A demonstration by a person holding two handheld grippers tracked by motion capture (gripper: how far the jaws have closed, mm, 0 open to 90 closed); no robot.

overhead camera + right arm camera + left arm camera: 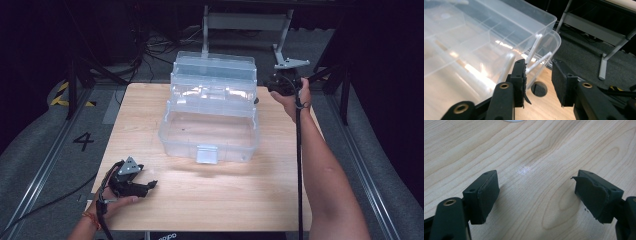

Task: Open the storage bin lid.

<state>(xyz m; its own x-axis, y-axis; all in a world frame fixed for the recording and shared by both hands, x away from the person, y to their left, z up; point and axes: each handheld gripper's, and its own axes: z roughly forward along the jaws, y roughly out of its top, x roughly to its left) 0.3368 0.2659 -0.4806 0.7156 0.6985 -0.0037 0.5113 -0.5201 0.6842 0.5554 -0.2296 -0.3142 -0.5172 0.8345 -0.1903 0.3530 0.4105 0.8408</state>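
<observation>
Clear tiered plastic box (209, 107) (ribbed hinges) beside part-open, empty right hand-held gripper (538, 75)

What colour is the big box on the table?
The box has no colour: it is clear, see-through plastic. The high view shows it best.

Dark studio bay, grey carpet floor, one lit wooden worktop (150, 115).

Worktop: pale wood grain, glare patch near its front edge. Left of it, a metal floor rail (47, 160), a painted "4" (83, 141) and yellow-black hazard tape (62, 95). Behind it, a grey metal stand (245, 22) and loose cables (150, 50).
</observation>
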